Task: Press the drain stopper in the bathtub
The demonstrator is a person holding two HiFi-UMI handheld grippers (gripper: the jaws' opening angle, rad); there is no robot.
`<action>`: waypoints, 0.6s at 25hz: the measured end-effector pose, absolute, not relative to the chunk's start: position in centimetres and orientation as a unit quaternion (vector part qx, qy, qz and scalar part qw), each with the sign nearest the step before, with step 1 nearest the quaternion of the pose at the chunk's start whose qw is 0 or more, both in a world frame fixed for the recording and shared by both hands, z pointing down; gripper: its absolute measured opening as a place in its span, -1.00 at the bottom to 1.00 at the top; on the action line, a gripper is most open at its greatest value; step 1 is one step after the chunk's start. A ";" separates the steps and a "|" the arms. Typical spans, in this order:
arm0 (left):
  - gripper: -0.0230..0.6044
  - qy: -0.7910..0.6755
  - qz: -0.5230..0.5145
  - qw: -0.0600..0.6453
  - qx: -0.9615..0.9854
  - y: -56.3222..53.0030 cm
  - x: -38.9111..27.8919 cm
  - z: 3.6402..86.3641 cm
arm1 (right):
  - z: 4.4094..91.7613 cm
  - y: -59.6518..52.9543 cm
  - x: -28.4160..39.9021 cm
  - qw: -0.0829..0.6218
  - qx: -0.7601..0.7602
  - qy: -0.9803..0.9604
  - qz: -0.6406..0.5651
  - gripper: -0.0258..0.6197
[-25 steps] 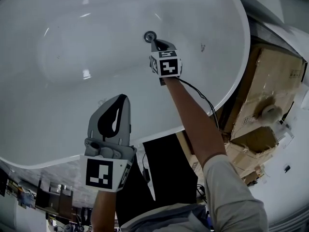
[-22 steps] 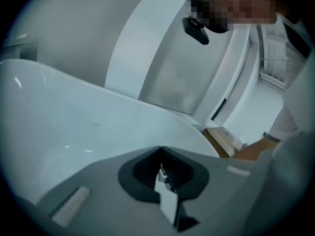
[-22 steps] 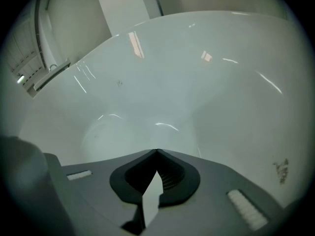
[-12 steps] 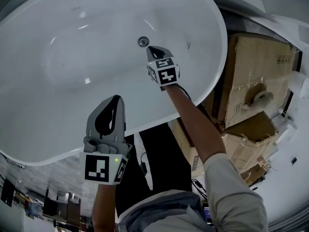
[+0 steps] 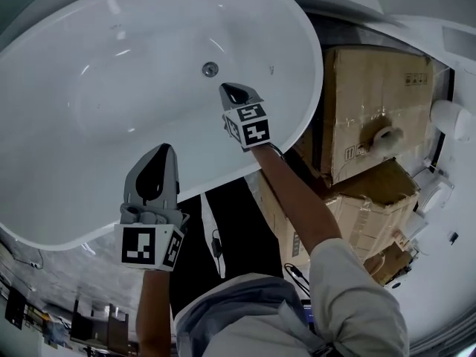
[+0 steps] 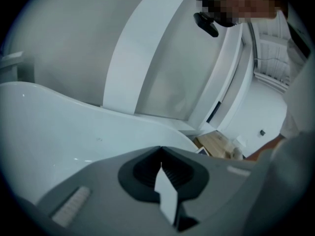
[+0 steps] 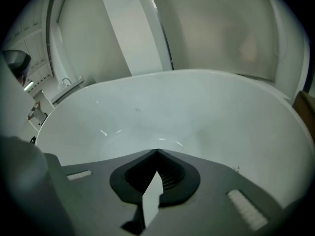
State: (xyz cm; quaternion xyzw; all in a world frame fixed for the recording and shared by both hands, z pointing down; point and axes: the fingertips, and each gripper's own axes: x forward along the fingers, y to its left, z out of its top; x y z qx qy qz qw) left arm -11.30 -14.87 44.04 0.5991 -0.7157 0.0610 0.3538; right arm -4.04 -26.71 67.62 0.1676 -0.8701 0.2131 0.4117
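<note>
Drain stopper (image 5: 210, 69): small round metal disc in the floor of the white bathtub (image 5: 311, 88), toward the tub's far side in the head view. Nothing touches it.

Right gripper (image 5: 232, 91): held inside the tub, just beside the stopper on its near right, tip pointed toward it but apart from it. Jaws closed, tips meeting, nothing between them; the right gripper view (image 7: 156, 152) confirms this, with only the tub's smooth inner wall beyond the tips. Marker cube faces the head camera.

Left gripper (image 5: 165, 151): over the tub's near rim, well apart from the stopper and from the right gripper. Jaws likewise pressed together and empty, seen in the left gripper view (image 6: 160, 148); beyond them are the tub's curved rim and a pale wall.

Surroundings: stacked cardboard boxes (image 5: 372, 88) stand just beside the tub's outer wall on the right. The person's light sleeve (image 5: 353, 296) fills the lower right of the head view.
</note>
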 end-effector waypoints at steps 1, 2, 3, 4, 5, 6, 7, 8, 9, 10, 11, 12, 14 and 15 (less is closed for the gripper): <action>-0.93 -0.715 0.062 0.352 0.601 -14.8 -11.3 43.5 | 66.6 -26.6 -3.9 0.408 0.167 -0.872 0.212 -0.92; -0.93 -0.714 0.064 0.351 0.603 -14.8 -11.3 42.9 | 65.7 -26.4 -3.8 0.404 0.166 -0.874 0.212 -0.92; -0.93 -0.712 0.066 0.349 0.606 -14.8 -11.3 42.3 | 64.7 -26.3 -3.7 0.401 0.166 -0.876 0.213 -0.92; -0.93 -0.710 0.068 0.347 0.609 -14.8 -11.2 41.7 | 63.7 -26.1 -3.5 0.397 0.166 -0.877 0.214 -0.92; -0.93 -0.708 0.069 0.345 0.612 -14.8 -11.1 41.2 | 62.8 -26.0 -3.4 0.393 0.166 -0.878 0.217 -0.92; -0.93 -0.707 0.070 0.343 0.614 -14.9 -11.1 40.6 | 62.0 -25.8 -3.4 0.389 0.166 -0.879 0.220 -0.92; -0.93 -0.707 0.069 0.342 0.615 -14.9 -11.1 40.1 | 61.1 -25.7 -3.3 0.385 0.167 -0.880 0.223 -0.92; -0.93 -0.706 0.068 0.341 0.617 -14.9 -11.0 39.4 | 60.2 -25.6 -3.2 0.381 0.169 -0.881 0.226 -0.92; -0.93 -0.705 0.066 0.339 0.619 -14.9 -11.0 38.7 | 59.3 -25.5 -3.0 0.377 0.170 -0.882 0.228 -0.92; -0.93 -0.704 0.064 0.338 0.622 -14.9 -10.9 37.9 | 58.3 -25.4 -2.9 0.374 0.170 -0.883 0.229 -0.92; -0.93 -0.703 0.062 0.336 0.624 -14.8 -11.0 37.2 | 57.3 -25.2 -2.8 0.370 0.171 -0.884 0.230 -0.92; -0.93 -0.704 0.062 0.334 0.624 -14.6 -11.2 36.5 | 56.4 -25.0 -2.8 0.367 0.170 -0.885 0.231 -0.92; -0.93 -0.708 0.064 0.331 0.621 -14.1 -11.6 35.4 | 54.4 -24.7 -2.8 0.358 0.169 -0.888 0.233 -0.92; -0.93 -0.709 0.065 0.331 0.619 -13.9 -11.6 35.0 | 53.5 -24.5 -2.8 0.353 0.169 -0.890 0.234 -0.92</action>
